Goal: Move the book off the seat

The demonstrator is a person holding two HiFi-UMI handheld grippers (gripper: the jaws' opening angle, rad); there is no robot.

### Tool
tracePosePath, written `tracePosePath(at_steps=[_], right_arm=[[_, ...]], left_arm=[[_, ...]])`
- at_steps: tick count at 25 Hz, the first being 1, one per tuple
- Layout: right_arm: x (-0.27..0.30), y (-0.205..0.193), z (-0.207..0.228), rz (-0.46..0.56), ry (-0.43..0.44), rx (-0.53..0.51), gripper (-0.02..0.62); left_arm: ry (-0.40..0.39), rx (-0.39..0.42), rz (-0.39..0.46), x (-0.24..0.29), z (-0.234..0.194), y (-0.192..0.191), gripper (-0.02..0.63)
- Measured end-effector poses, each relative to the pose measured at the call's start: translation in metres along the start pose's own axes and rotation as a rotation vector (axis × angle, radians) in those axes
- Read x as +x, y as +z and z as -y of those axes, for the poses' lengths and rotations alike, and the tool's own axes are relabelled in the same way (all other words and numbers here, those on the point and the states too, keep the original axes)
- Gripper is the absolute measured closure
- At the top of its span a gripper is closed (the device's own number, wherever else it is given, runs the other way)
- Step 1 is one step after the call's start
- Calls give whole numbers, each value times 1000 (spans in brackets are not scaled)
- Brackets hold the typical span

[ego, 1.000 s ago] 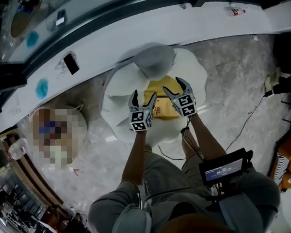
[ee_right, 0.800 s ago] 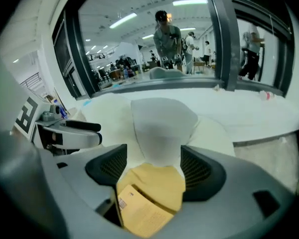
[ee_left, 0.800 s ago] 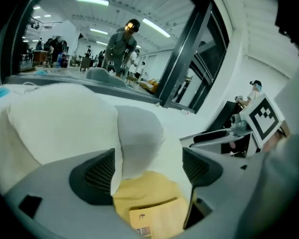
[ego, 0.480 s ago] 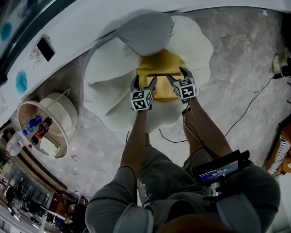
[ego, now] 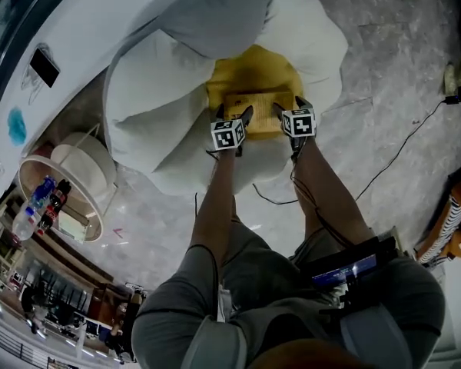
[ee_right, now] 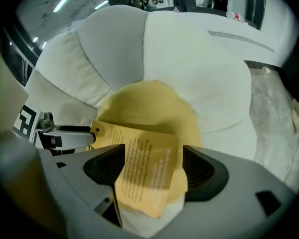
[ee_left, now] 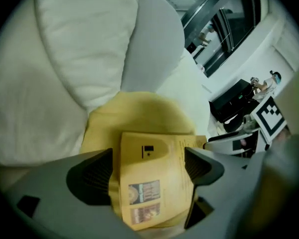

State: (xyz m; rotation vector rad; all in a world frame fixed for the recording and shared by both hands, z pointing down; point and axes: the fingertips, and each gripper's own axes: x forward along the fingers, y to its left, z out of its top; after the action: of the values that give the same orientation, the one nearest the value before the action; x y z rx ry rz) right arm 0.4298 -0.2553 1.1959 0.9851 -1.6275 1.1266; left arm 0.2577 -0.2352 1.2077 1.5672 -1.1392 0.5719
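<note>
Down on the one flower-shaped seat with puffy white petal cushions (ego: 157,91), a single yellow paperback book (ego: 257,104) lies flat on the seat's round yellow centre cushion (ego: 253,68), not yet lifted. The person bends over it with two grippers, one in each hand. The left gripper (ego: 232,116) points down at the book's left end and the right gripper (ego: 290,106) at its right end, so the book sits between the pair. Both sets of jaws have just been opening and stand wide. In each gripper view the book shows in the gap between the two dark ribbed pads, which do not press on it. One thin black cable (ego: 399,154) trails over the grey stone floor (ego: 369,75) beside the seat.
</note>
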Motion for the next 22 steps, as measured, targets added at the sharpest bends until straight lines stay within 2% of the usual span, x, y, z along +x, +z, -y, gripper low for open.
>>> tracePosePath(at_steps=[2,4,10,14,16,18,22], right_arm=[[8,-26,0,-82,42,54,231],[16,-46,-7,-146,89,60,222],[21,-56,-10,-201,89,-88,218],[13,-56,-18,-212,141,-94,216],[8,-52,-27,-194,160,-140,216],[0,-47,-34,-169,156,-173,216],[-20,-27,-38,-82,111,-122,216]], left_arm=[[-20,-6,-74,10,3,-25,160],[-27,10,-121,17,6,-42,150],[-31,42,-140,19,6,-46,137],[-37,123,-200,14,4,-49,135],[-15,139,-188,6,2,-44,135],[11,109,-144,-4,2,-33,135],[26,141,-68,-31,17,-5,137]])
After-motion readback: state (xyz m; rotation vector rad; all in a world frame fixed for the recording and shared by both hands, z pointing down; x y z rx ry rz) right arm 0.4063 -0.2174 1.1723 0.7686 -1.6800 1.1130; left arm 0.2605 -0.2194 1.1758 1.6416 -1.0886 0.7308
